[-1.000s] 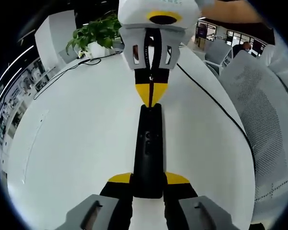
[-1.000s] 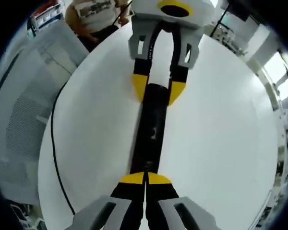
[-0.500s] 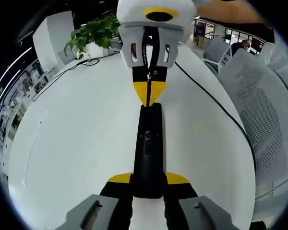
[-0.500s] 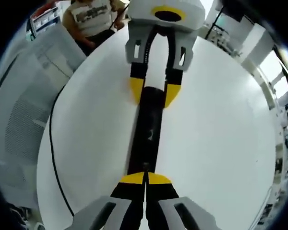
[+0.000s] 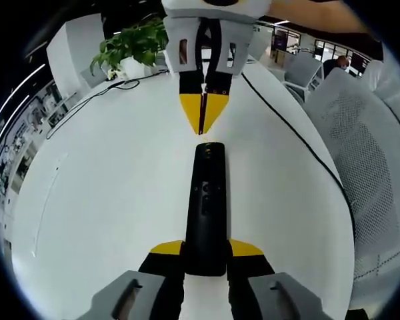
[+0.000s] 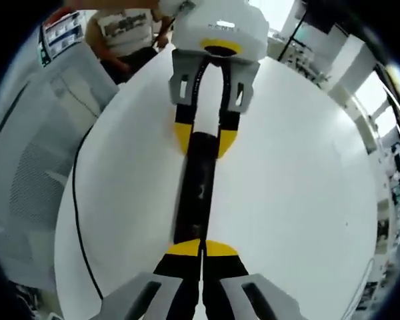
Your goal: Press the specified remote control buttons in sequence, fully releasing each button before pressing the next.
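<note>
Item: remote — black, slim, lying lengthwise on the white table, buttons facing up.

Left gripper: jaws clamped on the remote's near end, one yellow pad on each side; the hold looked the same as in the earlier pictures. In the right gripper view it appeared at the far end of the remote, gripping it likewise.

Right gripper: jaws pressed together, yellow tips meeting in a point, nothing between them.

Change: half a second earlier the right gripper's closed tip sat on the remote's far end in the left gripper view; by this moment it had drawn back, and a strip of bare table separated tip from remote. The right gripper view put the tip close above the remote's end; contact could not be told there.

Reading: a press most likely just ended — the button released. The next press could follow.

Also present: cable, plant, mesh chair.
</note>
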Motion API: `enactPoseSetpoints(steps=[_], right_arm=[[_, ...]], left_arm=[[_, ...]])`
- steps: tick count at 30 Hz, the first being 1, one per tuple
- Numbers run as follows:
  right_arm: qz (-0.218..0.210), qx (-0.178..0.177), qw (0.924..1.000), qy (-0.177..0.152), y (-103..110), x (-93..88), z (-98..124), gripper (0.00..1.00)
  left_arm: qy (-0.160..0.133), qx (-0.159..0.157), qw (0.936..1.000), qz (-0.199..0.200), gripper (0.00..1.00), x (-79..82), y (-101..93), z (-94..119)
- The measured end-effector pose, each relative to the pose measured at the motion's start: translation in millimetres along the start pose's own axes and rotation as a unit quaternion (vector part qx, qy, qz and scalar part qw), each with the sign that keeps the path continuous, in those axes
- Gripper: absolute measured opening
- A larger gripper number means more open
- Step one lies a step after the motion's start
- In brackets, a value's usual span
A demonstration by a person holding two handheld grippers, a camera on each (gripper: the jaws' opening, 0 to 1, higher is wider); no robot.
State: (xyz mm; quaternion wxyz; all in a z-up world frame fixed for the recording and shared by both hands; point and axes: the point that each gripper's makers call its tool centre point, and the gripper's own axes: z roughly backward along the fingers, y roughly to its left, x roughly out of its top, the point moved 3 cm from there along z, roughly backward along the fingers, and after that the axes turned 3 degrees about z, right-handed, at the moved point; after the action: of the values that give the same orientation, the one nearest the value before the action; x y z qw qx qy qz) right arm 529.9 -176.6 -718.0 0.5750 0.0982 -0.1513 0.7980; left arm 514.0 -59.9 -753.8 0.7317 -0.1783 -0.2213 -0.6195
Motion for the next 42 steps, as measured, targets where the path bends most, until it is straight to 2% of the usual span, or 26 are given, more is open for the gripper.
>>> enactPoseSetpoints(steps=[42], right_arm=[[0.021,0.029,0.9993,0.010,8,8.4,-20,0.00]], left_arm=[[-0.004,-0.002,1.0000,-0.002,0.23,-0.2,-0.7,0]])
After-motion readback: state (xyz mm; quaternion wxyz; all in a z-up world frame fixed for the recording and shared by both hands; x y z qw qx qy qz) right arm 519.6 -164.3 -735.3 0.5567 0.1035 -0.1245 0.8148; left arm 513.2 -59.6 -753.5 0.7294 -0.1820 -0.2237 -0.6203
